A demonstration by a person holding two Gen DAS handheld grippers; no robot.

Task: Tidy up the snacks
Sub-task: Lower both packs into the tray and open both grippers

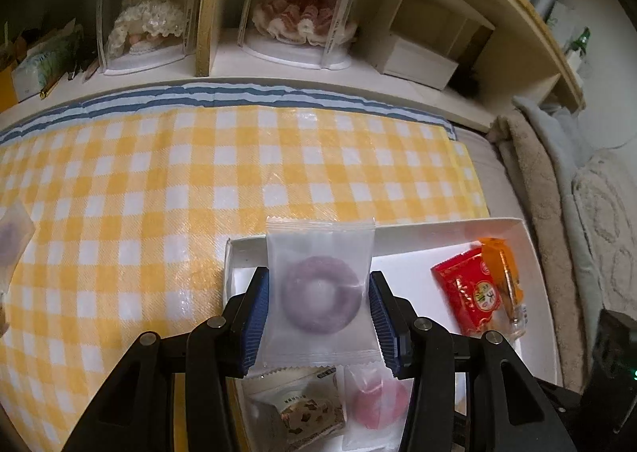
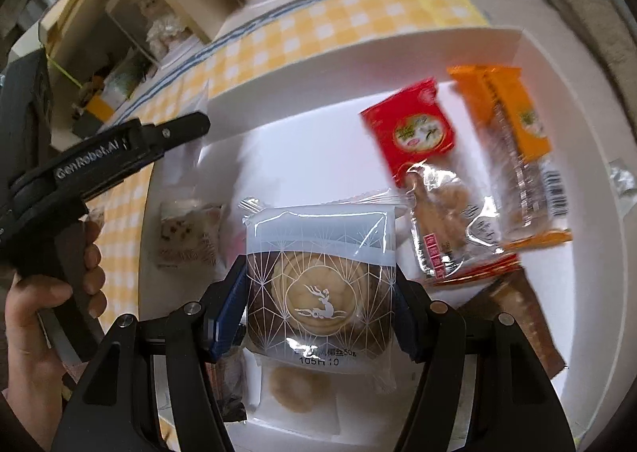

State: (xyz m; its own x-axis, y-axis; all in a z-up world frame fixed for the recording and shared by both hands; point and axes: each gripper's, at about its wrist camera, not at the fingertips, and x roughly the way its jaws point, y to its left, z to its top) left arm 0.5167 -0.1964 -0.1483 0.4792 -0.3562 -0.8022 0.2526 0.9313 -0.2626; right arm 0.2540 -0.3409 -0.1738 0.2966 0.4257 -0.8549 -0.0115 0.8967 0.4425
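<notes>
Left gripper (image 1: 320, 316): jaws narrow, pads pressing both side edges of frosted packet with purple ring (image 1: 321, 295); packet upright in frame, long axis along fingers. White tray (image 1: 529, 237) directly beneath, extends lower right.

Right gripper (image 2: 318, 304): jaws mid-width, clamped on pastry packet (image 2: 320, 285), centre frame, over same tray (image 2: 302, 145).

Judgement: both above tray, neither nearer; next move is straight down, then release.
</notes>
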